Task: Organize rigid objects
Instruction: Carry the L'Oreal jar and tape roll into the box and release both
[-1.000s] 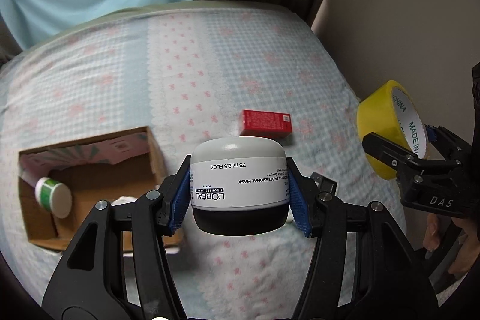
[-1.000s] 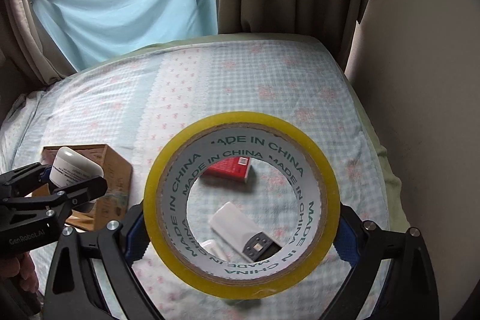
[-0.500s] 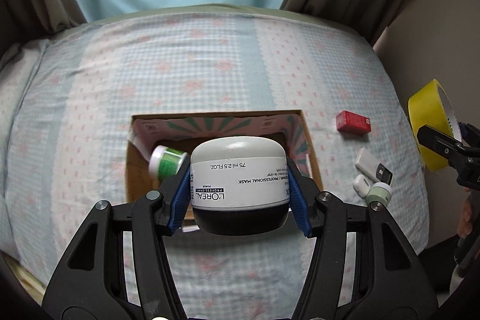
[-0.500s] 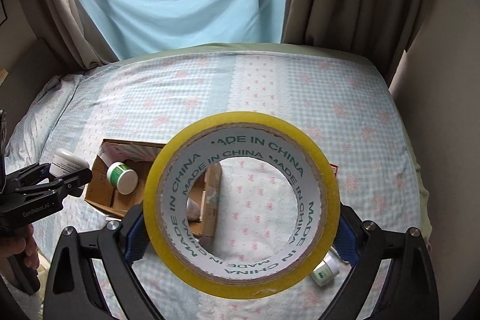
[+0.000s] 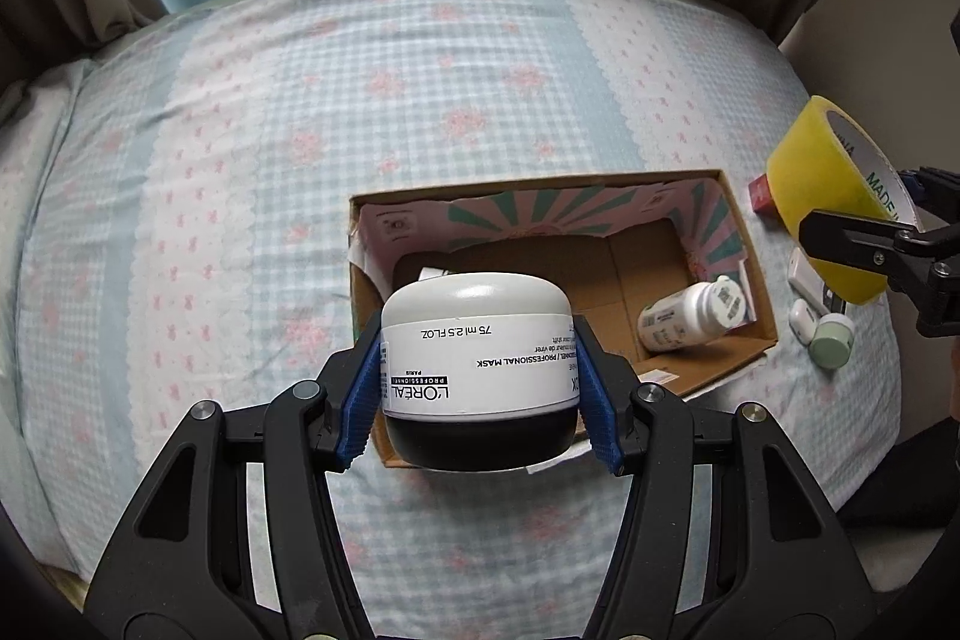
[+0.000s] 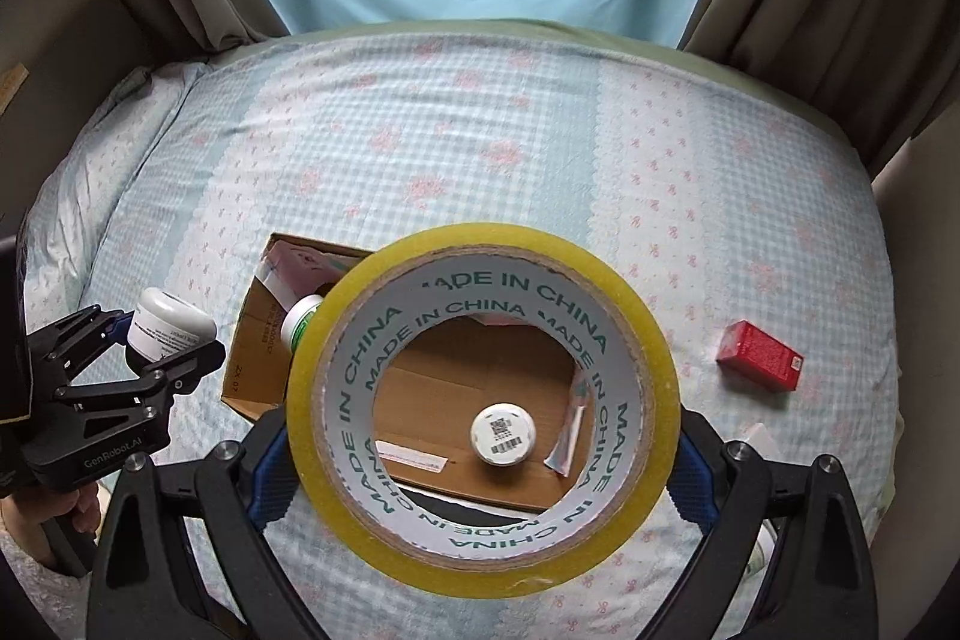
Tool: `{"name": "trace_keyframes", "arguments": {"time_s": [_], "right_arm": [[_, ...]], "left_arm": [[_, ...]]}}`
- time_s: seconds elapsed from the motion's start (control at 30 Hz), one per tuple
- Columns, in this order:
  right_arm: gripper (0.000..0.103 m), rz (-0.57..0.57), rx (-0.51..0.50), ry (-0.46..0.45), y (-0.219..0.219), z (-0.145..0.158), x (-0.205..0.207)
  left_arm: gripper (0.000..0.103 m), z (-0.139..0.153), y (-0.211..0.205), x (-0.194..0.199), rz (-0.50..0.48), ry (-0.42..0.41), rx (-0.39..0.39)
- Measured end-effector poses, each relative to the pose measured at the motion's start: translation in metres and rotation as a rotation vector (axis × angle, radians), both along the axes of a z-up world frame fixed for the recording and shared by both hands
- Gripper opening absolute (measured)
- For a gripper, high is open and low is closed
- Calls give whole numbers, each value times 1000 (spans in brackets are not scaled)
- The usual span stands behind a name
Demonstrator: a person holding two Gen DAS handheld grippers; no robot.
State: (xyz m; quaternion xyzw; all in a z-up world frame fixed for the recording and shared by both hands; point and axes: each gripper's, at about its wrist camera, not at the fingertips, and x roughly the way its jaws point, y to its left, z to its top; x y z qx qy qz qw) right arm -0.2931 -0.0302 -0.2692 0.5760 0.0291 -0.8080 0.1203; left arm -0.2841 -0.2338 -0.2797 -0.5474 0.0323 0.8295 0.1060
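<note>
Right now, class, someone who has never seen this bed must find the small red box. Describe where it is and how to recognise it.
Start at the open cardboard box on the checked bedspread. Look to its right, past the yellow tape roll held in the right tongs. The red box lies flat on the cloth by itself: the only red thing, rectangular, with a small white label at one end.

We count one mask jar point(image 5: 477, 370), one tape roll point(image 6: 483, 409), one cardboard box point(image 5: 741, 220) with two bottles in it, a white one point(image 5: 690, 316) and a green-capped one point(image 6: 302, 319), one red box point(image 6: 760, 355), and two grippers.
</note>
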Motion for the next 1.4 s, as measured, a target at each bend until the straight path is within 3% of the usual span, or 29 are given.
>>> {"name": "trace_keyframes", "arguments": {"time_s": [0.37, 0.6, 0.73, 0.8, 0.83, 0.87, 1.0, 1.4], "right_arm": [[96, 41, 28, -356, -41, -119, -57], [96, 1, 8, -456, -37, -159, -65], [97, 5, -1, -465, -38, -165, -66], [97, -5, 1, -442, -38, -165, -65], [97, -12, -3, -425, -38, -164, -64], [97, -15, -7, -415, -38, -164, -63], [103, 0, -67, -417, -36, -158, -60], [103, -10, 48, -320, -25, -122, -52]], "left_arm": [[53, -84, 11, -14, -98, -113, -25], [53, -99, 19, -19, -124, -126, -40], [54, -102, 24, -22, -144, -126, -61], [59, -102, 27, -23, -156, -127, -70], [88, -100, 29, -23, -160, -118, -65], [102, -96, 30, -22, -159, -99, -72], [103, -89, 33, -24, -167, -84, -50], [103, -73, 11, -19, -115, -78, -27]]}}
